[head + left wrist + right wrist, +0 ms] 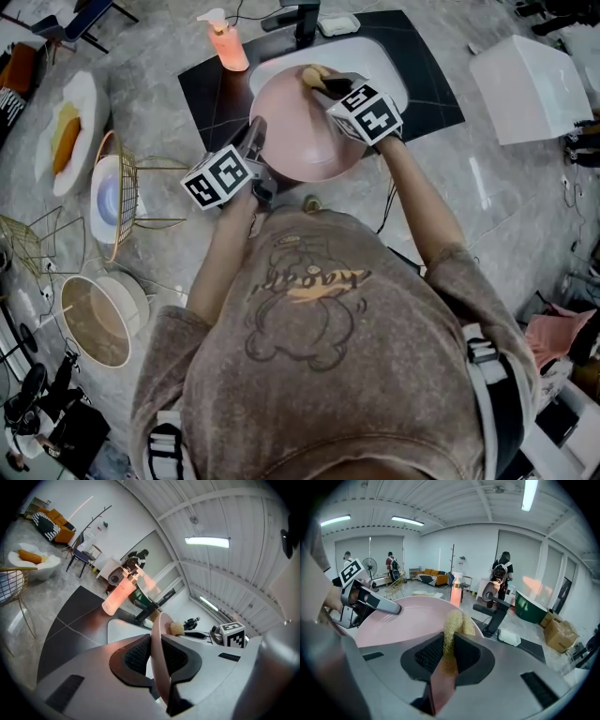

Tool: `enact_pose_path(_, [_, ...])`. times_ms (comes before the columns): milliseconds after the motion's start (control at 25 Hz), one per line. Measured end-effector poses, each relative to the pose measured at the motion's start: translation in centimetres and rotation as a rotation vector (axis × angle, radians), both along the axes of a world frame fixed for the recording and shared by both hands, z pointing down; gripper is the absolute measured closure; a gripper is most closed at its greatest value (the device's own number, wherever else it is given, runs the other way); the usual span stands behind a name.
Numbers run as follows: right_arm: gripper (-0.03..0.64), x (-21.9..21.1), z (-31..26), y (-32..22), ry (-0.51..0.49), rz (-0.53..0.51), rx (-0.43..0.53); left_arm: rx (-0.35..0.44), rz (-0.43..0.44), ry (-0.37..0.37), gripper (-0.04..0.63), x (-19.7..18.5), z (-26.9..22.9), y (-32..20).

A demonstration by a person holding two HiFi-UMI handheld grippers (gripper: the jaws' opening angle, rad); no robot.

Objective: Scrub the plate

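Pink plate [300, 141], tan mesh scrubber [452, 620].
Black-and-white squares on marker cubes [217, 176]; orange-pink soap bottle [228, 45], white pump; white sink [384, 66] in black panel [211, 89]; grey marbled worktop [169, 122].

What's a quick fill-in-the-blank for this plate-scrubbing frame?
1. The left tongs are shut on the rim of a ____ plate.
2. The right tongs hold a yellow scrubber against the ____.
3. In the head view, the soap bottle stands ____ of the faucet.
Missing words: pink; plate; left.
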State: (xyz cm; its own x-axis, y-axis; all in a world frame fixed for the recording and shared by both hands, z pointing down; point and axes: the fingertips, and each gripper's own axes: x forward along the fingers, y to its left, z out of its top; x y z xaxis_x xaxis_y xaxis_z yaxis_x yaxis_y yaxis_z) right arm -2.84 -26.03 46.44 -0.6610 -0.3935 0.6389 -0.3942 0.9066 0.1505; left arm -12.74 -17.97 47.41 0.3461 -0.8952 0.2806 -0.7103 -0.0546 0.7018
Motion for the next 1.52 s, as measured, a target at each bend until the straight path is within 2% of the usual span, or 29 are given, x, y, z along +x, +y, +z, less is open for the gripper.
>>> enact_pose_path(360, [0.555, 2.5, 2.0, 0.7, 0.061, 0.008, -0.035, -0.004, -0.035, -0.021, 0.546, -0.8, 0.3, -0.3])
enact_pose_path(760, [0.555, 3.8, 4.5, 5.0, 0.103, -0.052, -0.128, -0.012, -0.087, -0.038, 0.546, -2.1, 0.7, -0.7])
enact_pose_path(1200, [0.555, 3.8, 5.7, 9.9, 0.107, -0.119, -0.211, -0.028, -0.119, -0.016, 0.546, -2.8, 1.4, -0.9])
enact_pose_path(1520, [0.555, 2.1, 6.3, 12.9, 0.104, -0.176, -0.244, -0.04, -0.112, -0.007, 0.546, -2.5, 1.7, -0.8])
